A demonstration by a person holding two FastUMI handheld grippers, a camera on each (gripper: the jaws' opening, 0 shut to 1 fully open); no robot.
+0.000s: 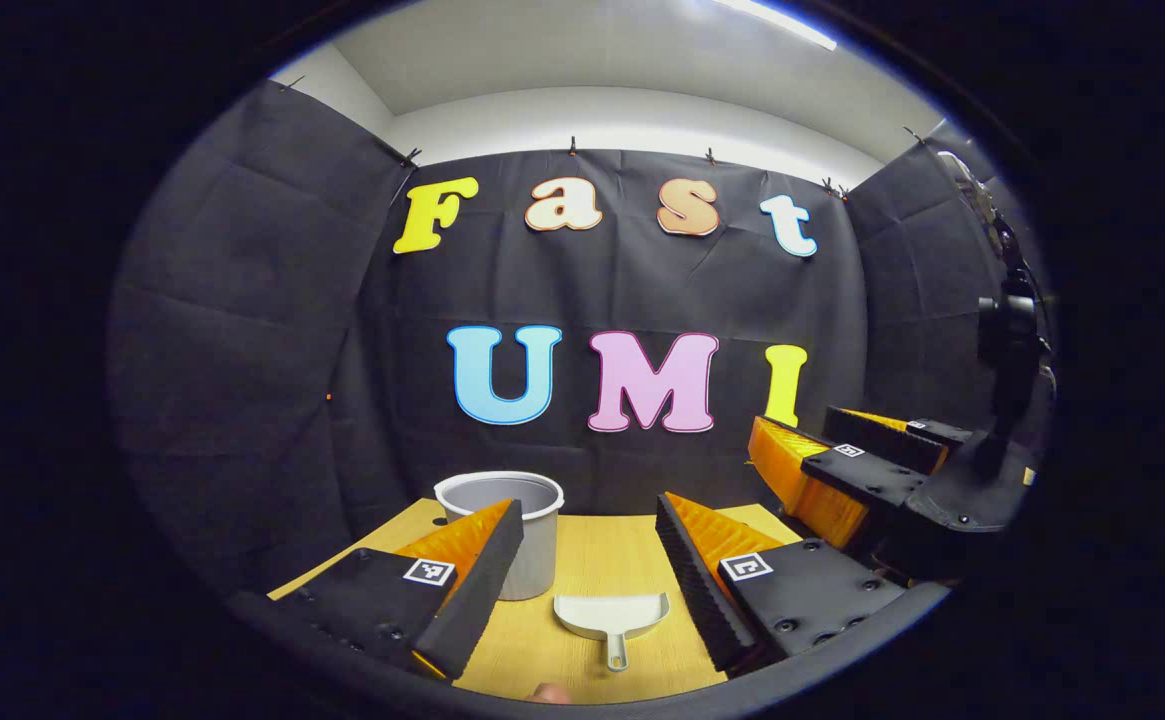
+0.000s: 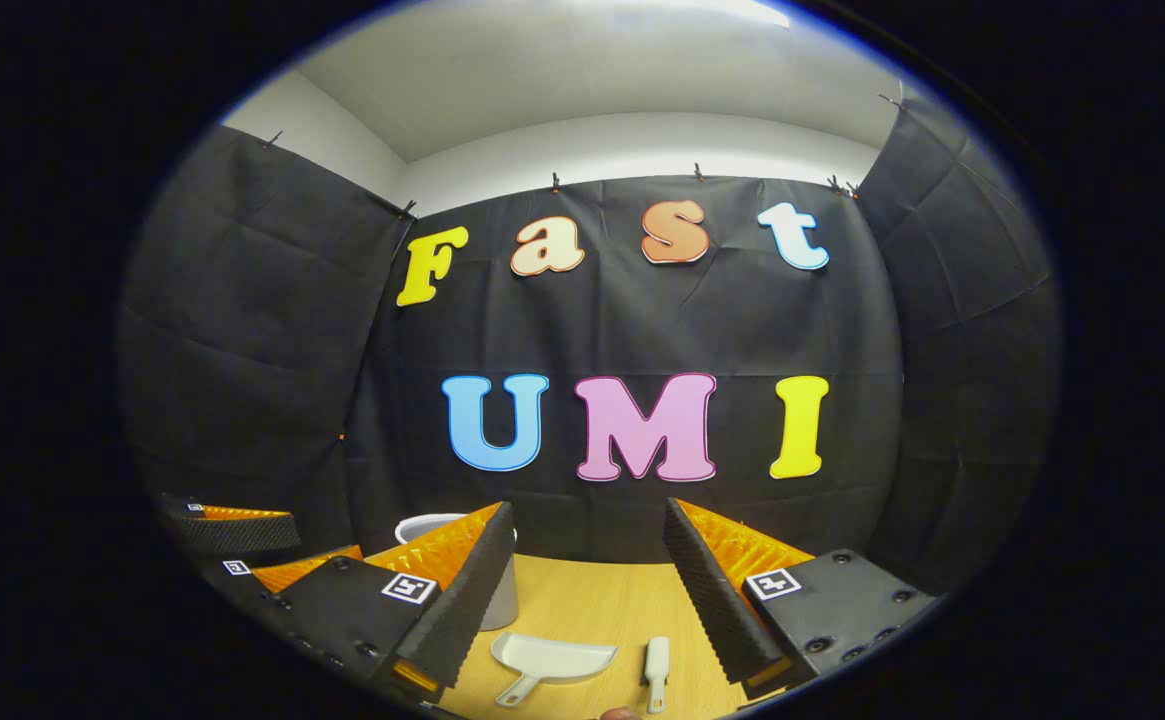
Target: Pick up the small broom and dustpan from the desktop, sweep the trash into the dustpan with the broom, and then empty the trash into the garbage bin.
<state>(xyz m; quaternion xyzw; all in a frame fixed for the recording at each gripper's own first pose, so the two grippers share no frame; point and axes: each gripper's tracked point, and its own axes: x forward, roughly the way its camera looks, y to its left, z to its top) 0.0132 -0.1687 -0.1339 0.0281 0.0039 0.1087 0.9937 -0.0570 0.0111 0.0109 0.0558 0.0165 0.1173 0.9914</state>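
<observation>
Nearest the lens in the left gripper view, I see the left gripper with its fingers spread wide and nothing between them. Just past them, on the wooden desktop, lies the dustpan, its mouth toward the back wall and its handle toward me. A small rounded shape sits at the bottom edge of this view; I cannot tell what it is. Behind the dustpan and to its left stands the garbage bin, upright and partly hidden by one finger. Farther right I see the right gripper from the side, held above the desktop edge.

Nearest the lens in the right gripper view, the right gripper also stands wide and holds nothing. Between its fingers I see the dustpan and, just beside it to the right but apart from it, the small broom lying flat, which the left gripper view lacks. The garbage bin shows behind one finger, and the left gripper sits at the far left. Beyond the desktop hangs the black cloth wall.
</observation>
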